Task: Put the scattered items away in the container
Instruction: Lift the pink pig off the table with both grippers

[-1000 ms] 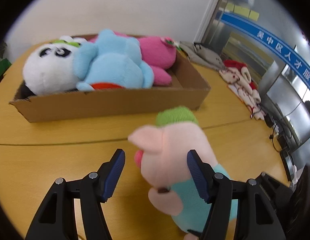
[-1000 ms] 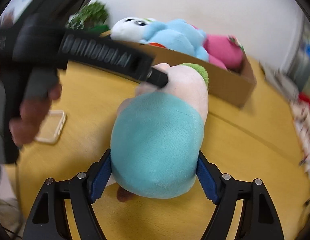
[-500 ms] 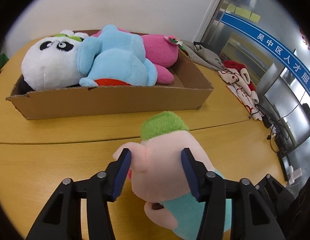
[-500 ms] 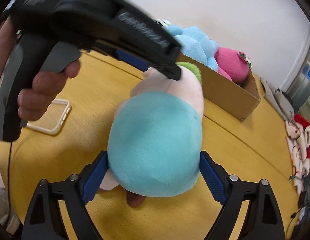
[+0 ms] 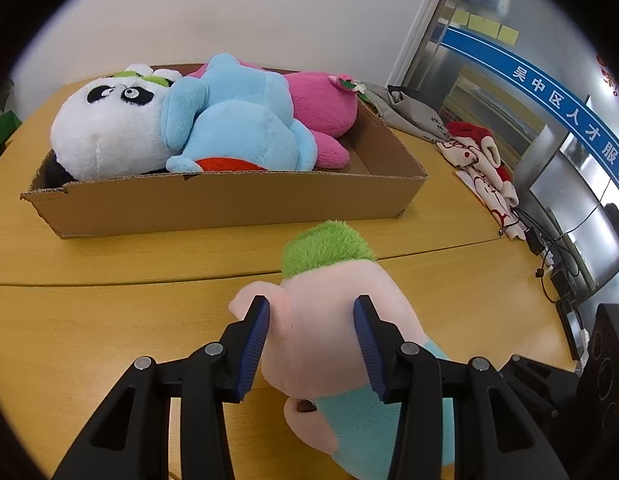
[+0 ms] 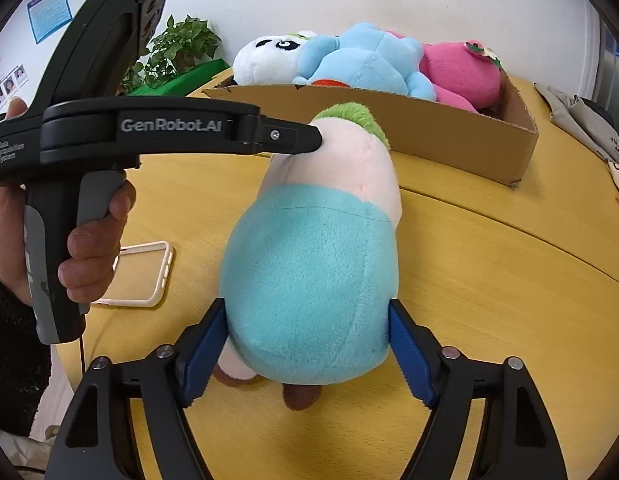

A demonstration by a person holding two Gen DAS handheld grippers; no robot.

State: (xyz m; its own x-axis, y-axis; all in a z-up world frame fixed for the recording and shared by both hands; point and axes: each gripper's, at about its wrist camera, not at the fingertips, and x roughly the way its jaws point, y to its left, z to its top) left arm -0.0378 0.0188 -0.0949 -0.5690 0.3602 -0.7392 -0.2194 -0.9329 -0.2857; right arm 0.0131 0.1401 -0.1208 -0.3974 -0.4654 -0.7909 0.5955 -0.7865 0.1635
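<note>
The pig plush (image 6: 313, 248), pink with a teal body and a green tuft, stands on the yellow table (image 5: 89, 320) just in front of the cardboard box (image 5: 229, 200), clear of its near wall. The left gripper (image 5: 309, 344) has its blue pads (image 5: 253, 344) against both sides of the pink head and its jaws are closing, the plush giving a little under them. The right gripper (image 6: 305, 352) brackets the teal body from behind, its pads touching the fabric, and its jaws are closing too.

Done well, the step means both grips seat firmly before any lift, since soft stuffing slips from a light pinch. Then both hands should rise together, high enough for the brown feet to clear the box wall.

Inside the box, the panda (image 5: 109, 128), blue plush (image 5: 237, 120) and pink plush (image 5: 325, 104) fill most of it; the freest room looks to be at its right end. Beside the pig plush lies a phone case (image 6: 141, 276), which should stay undisturbed.
</note>
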